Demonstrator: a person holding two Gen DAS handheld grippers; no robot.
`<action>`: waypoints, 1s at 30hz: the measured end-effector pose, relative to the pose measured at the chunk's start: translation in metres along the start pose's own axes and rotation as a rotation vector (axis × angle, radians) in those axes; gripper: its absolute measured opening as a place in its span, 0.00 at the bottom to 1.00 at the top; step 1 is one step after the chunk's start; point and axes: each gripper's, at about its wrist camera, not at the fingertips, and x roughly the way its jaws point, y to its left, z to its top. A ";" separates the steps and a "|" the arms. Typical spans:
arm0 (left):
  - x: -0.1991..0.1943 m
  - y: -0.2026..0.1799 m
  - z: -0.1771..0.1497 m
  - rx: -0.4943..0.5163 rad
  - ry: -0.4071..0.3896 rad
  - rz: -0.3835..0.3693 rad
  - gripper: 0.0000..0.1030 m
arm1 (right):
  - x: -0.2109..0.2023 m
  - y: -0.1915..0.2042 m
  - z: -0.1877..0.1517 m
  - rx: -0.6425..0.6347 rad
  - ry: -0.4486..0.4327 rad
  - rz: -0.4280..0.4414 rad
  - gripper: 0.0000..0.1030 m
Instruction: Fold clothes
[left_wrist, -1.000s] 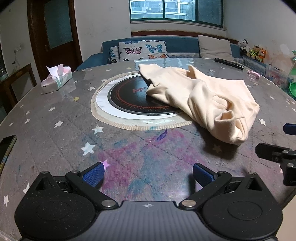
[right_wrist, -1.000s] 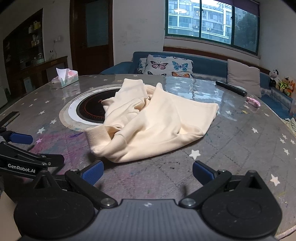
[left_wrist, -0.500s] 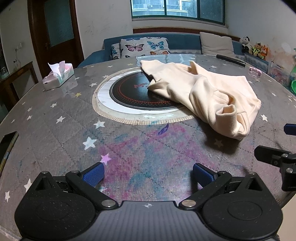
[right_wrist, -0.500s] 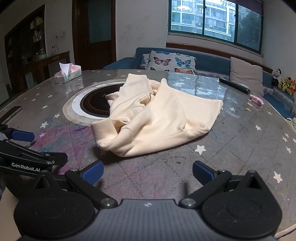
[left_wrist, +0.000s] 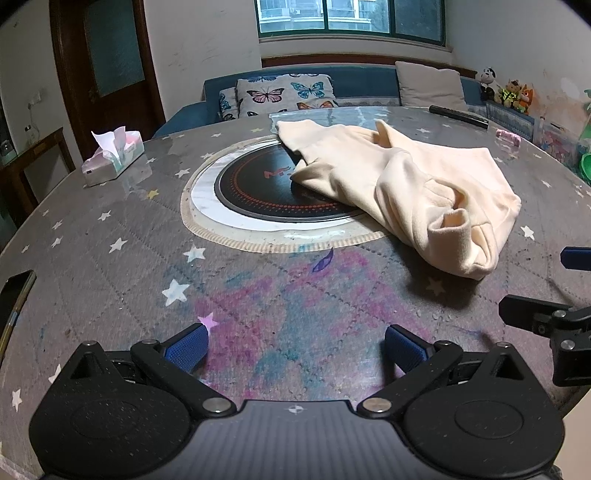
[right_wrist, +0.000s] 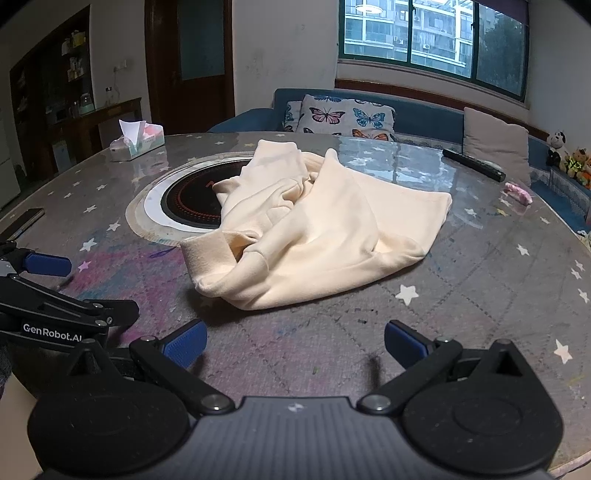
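Observation:
A cream sweatshirt (left_wrist: 413, 184) lies crumpled on the round table, partly over the black hotplate (left_wrist: 266, 184); it also shows in the right wrist view (right_wrist: 325, 229), with a ribbed cuff (right_wrist: 207, 254) nearest me. My left gripper (left_wrist: 295, 345) is open and empty over the near table edge, left of the garment. My right gripper (right_wrist: 293, 343) is open and empty, just short of the garment's near edge. Each gripper shows in the other's view: the right gripper (left_wrist: 554, 291) at the right edge, the left gripper (right_wrist: 55, 284) at the left edge.
A tissue box (left_wrist: 112, 158) stands at the far left of the table (left_wrist: 110, 258). A phone (left_wrist: 13, 291) lies at the left edge. A remote (right_wrist: 474, 164) and a small pink item (right_wrist: 519, 192) lie at the far right. A sofa with cushions stands behind.
Both grippers have risen and tilted a little, so the sweatshirt sits slightly farther ahead in view. The garment has not moved. Both grippers stay open.

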 end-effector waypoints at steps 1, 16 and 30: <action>0.000 -0.001 0.001 0.002 0.000 0.001 1.00 | 0.000 0.000 0.000 0.000 0.000 0.001 1.00; 0.007 -0.004 0.009 0.014 0.006 0.006 1.00 | 0.009 -0.002 0.008 0.002 0.005 0.010 1.00; 0.014 0.003 0.023 0.008 -0.008 0.020 0.99 | 0.015 -0.011 0.023 0.006 -0.003 0.015 1.00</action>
